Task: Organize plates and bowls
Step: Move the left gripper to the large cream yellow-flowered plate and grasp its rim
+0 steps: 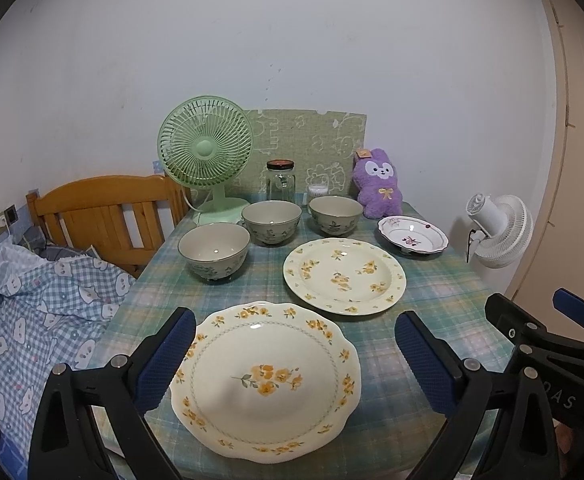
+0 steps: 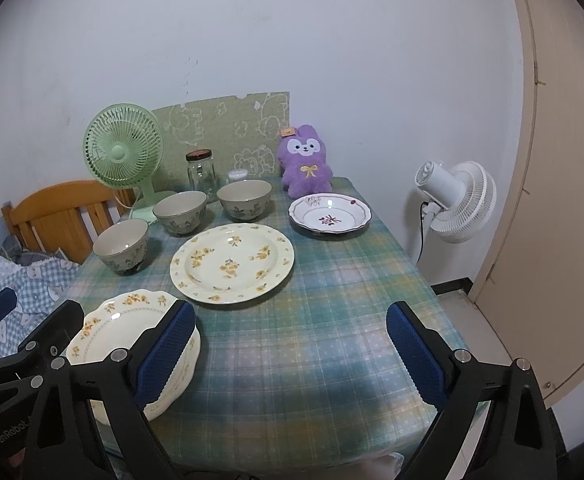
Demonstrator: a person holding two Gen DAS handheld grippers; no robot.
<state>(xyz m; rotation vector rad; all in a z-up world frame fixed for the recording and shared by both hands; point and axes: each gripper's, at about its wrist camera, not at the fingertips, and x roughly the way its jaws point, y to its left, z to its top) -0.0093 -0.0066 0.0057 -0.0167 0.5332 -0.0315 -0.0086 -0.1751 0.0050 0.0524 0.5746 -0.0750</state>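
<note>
On the plaid tablecloth lie a scalloped cream plate with orange flowers [image 1: 265, 380] [image 2: 127, 328] at the near edge, a round yellow-flowered plate [image 1: 344, 276] [image 2: 231, 262] behind it, and a small white dish with a purple flower [image 1: 413, 235] [image 2: 330, 214] at the far right. Three grey-green bowls [image 1: 213, 250] [image 1: 271, 222] [image 1: 336, 214] stand in a curved row; they also show in the right wrist view [image 2: 121, 250] [image 2: 179, 212] [image 2: 244, 200]. My left gripper [image 1: 296, 360] is open above the scalloped plate. My right gripper [image 2: 289, 352] is open over bare cloth to its right.
At the table's back stand a green desk fan [image 1: 205, 152], a glass jar [image 1: 280, 180], a small cotton-swab box [image 1: 318, 191] and a purple plush rabbit [image 1: 378, 184]. A wooden headboard [image 1: 103, 216] and bedding lie left; a white fan [image 2: 458, 200] stands right.
</note>
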